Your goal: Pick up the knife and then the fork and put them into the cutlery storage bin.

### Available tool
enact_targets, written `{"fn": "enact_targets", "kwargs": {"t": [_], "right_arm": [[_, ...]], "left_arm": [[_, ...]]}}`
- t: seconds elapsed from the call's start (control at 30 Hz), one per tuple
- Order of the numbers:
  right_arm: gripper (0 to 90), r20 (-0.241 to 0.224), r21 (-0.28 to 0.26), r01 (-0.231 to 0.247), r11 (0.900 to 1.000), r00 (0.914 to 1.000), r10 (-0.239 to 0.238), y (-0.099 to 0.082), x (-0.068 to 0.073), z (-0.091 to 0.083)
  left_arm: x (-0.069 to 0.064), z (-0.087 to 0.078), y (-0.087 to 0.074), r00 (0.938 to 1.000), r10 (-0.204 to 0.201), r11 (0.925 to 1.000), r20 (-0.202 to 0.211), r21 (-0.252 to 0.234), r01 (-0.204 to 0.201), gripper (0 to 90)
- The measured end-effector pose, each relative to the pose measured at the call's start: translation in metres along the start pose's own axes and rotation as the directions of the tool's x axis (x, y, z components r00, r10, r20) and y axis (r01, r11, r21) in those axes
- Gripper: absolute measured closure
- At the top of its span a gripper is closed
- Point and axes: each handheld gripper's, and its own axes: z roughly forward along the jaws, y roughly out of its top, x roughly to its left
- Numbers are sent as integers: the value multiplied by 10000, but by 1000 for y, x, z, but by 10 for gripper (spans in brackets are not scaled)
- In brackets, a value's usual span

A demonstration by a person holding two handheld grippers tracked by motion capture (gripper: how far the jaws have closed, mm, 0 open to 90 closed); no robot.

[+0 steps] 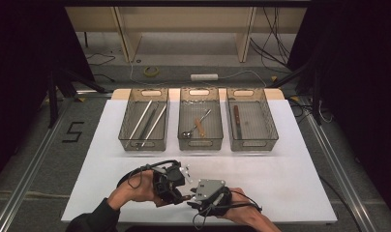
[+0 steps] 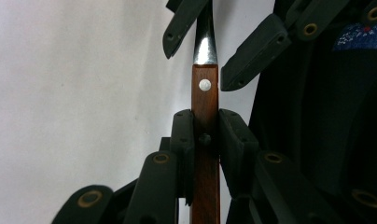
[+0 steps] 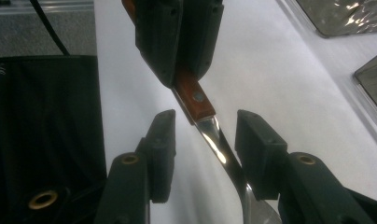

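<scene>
Both hands meet at the near edge of the white surface [image 1: 290,159] in the high view, left gripper [image 1: 176,193] and right gripper [image 1: 193,199] tip to tip, three baskets [image 1: 201,118] along the far edge. Left gripper view: its fingers [image 2: 184,135] pinch the spoon [image 2: 205,116] by its wooden handle. Right gripper view: its fingers [image 3: 161,140] stand spread either side of the metal neck, not touching it.

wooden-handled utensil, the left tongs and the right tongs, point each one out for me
wooden-handled utensil [image 2: 205,100], left gripper view, on the wood handle just below the rivet
left tongs [image 2: 205,135], left gripper view, midway between the tips clamped on the handle
right tongs [image 3: 206,128], right gripper view, midway between the tips, either side of the metal neck
</scene>
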Motion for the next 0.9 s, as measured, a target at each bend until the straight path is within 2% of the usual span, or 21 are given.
{"fn": "enact_targets", "kwargs": {"t": [0.17,0.33,0.43,0.47,0.57,0.63,0.9], "right_arm": [[638,81,-73,357,9993,9993,-356,0,2,2],[673,121,-61,505,9987,9987,-505,0,4,4],[695,138,15,810,9967,9966,-810,-1,6,5],[702,115,-12,731,9973,9973,-731,-1,6,5],[733,199,-101,1173,9930,9929,-1171,-2,7,3],[754,10,8,1303,9915,9915,-1303,-3,9,3],[785,57,125,1839,9829,9829,-1840,-2,10,1]], "left_arm": [[0,0,0,9999,-48,10000,100,16,47,757],[0,0,-1,9997,-46,10000,235,-87,48,757],[0,-2,-1,9996,52,10000,280,-84,-50,756],[0,-3,-1,9996,79,9999,282,-128,-75,756],[-1,-4,-2,9992,165,9996,374,-227,-157,756],[-1,-5,-2,9989,230,9992,404,-339,-216,755],[-3,-6,-2,9983,441,9975,374,-568,-419,751]]}}
